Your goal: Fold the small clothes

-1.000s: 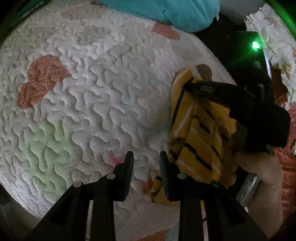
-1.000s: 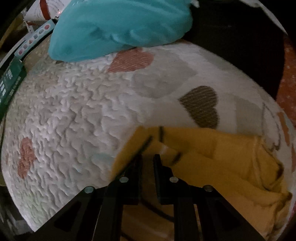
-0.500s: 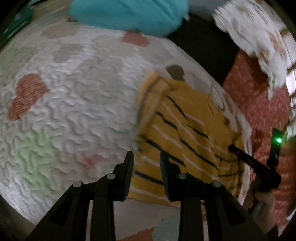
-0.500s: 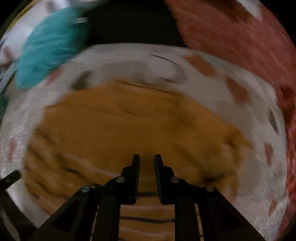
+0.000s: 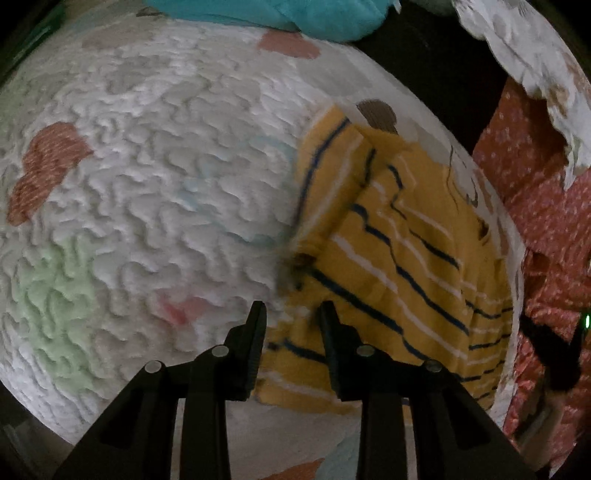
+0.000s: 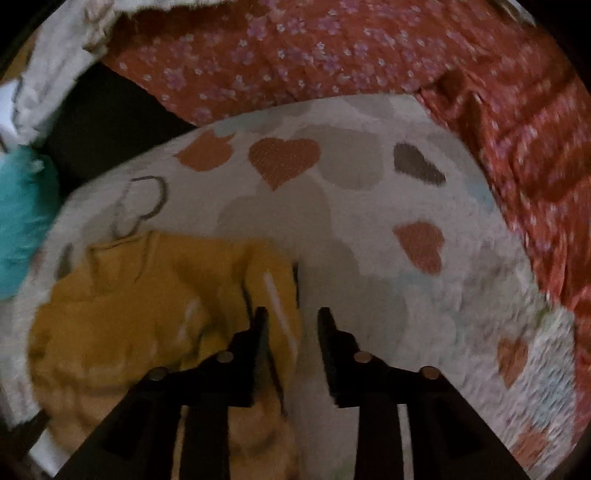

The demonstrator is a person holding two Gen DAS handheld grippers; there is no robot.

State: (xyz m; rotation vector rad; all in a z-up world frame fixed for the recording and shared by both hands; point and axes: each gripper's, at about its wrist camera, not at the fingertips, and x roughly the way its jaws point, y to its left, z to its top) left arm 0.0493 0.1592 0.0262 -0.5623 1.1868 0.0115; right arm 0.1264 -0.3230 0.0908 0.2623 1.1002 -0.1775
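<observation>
A small yellow garment with dark and white stripes (image 5: 399,266) lies flat on the white quilt (image 5: 155,192), one sleeve folded over at its upper left. My left gripper (image 5: 290,317) is open and empty, hovering above the garment's lower left edge. In the right wrist view the same yellow garment (image 6: 147,306) lies to the left. My right gripper (image 6: 290,317) is open and empty above its right edge. The right gripper's body shows at the far right of the left wrist view (image 5: 557,354).
The quilt (image 6: 369,229) has heart patches. A teal cloth (image 5: 280,14) lies at its far edge, also showing at the left of the right wrist view (image 6: 22,218). A red flowered fabric (image 6: 332,55) and a white patterned cloth (image 5: 524,48) lie beyond the quilt.
The right gripper let go of the yellow garment, which now lies spread on the quilt, and swung away to the right. The left gripper stayed open and shifted toward the garment.
</observation>
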